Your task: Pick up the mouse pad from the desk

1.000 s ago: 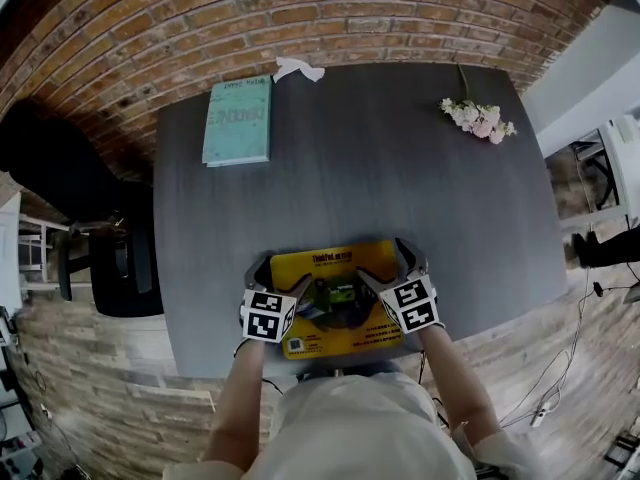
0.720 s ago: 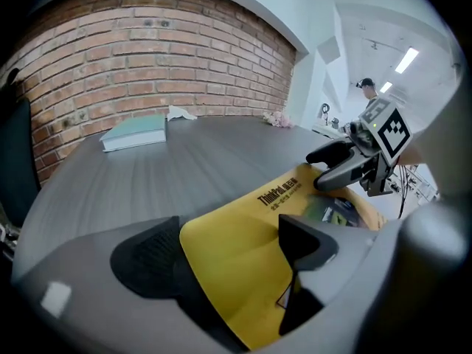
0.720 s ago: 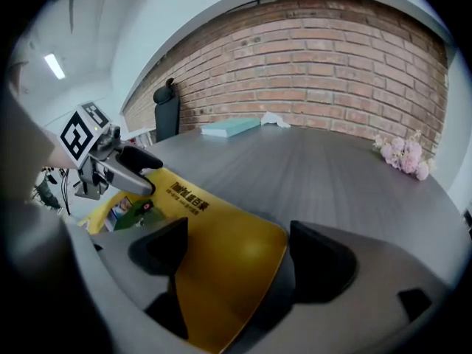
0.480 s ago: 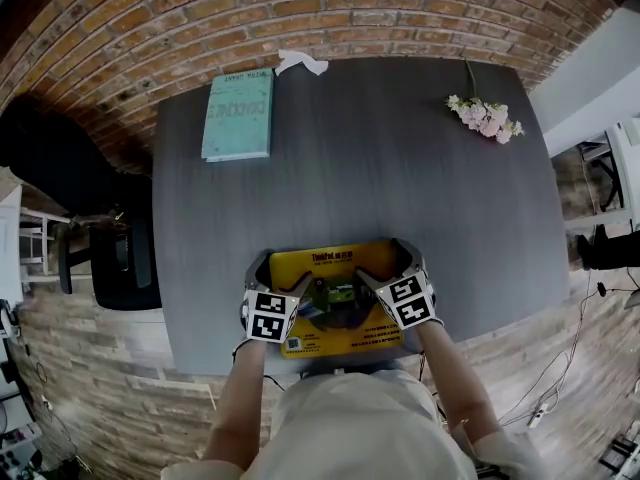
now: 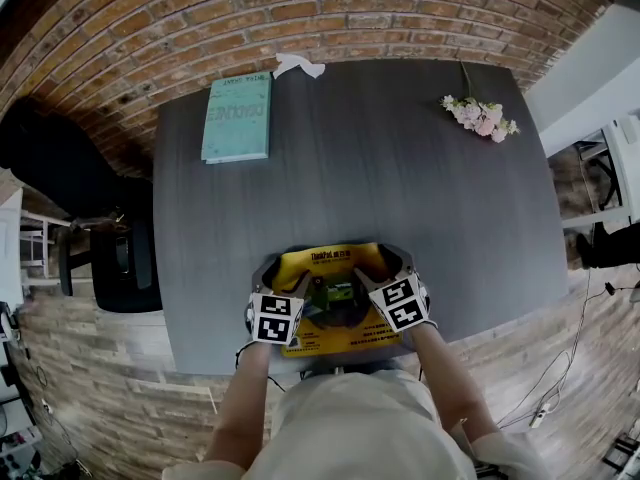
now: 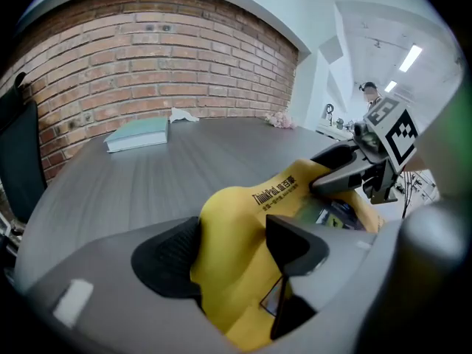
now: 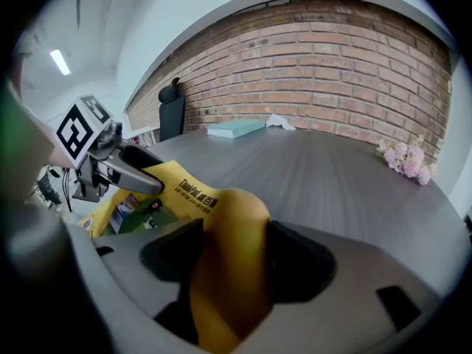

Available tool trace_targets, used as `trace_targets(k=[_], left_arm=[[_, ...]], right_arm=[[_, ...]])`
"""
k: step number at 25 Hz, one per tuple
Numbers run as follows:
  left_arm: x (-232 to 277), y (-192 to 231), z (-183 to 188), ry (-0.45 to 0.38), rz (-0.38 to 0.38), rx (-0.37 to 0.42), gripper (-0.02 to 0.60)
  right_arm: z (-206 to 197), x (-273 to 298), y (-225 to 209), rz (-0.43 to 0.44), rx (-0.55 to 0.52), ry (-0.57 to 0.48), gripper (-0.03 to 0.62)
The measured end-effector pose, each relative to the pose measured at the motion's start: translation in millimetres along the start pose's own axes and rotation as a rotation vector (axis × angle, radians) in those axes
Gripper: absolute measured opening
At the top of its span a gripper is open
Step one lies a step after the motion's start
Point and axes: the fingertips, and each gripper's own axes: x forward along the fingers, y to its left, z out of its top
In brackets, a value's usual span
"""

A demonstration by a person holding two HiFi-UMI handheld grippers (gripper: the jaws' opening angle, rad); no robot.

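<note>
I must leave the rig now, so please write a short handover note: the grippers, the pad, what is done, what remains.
Left gripper: jaws closing, left edge of the pad bunched between them.
Right gripper: jaws closing, the right edge bunched between them.
Pad: at the near edge of the desk, both sides curled up.
Done: both edges pinched.
Left: finish the grip, then lift the pad off the desk.

Head view overhead, gripper views low, close, sharing desk (image 5: 380,168)
</note>
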Motion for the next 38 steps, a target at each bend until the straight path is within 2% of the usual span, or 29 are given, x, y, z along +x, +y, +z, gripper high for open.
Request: trace_targets(k=[6, 11, 13, 19, 24, 38], left_arm=[[-1, -14, 1, -0.009, -0.025, 0.012, 0.174], [-3, -28, 2, -0.017, -0.049, 0.042, 0.062], [-2, -31, 3, -0.038, -0.050, 0.059, 0.034], [-22, -41, 15, -0.073, -0.072, 0.072, 0.028], [-45, -49, 22, -0.136, -0.085, 0.098, 0.028], [-126, -74, 25, -0.311, -0.106, 0.154, 0.026]], right_arm=[[3, 0, 21, 0.012, -0.029, -0.002, 0.131], [2, -4, 30, 0.004, -0.104, 0.013, 0.043], [4, -5, 33, 0.002, -0.106, 0.004, 0.031], [15, -17, 40, -0.029, -0.100, -0.042, 0.025], [26, -39, 55, -0.078, -0.051, -0.116, 0.025], [43, -116, 109, -0.187, -0.059, -0.262, 0.025]])
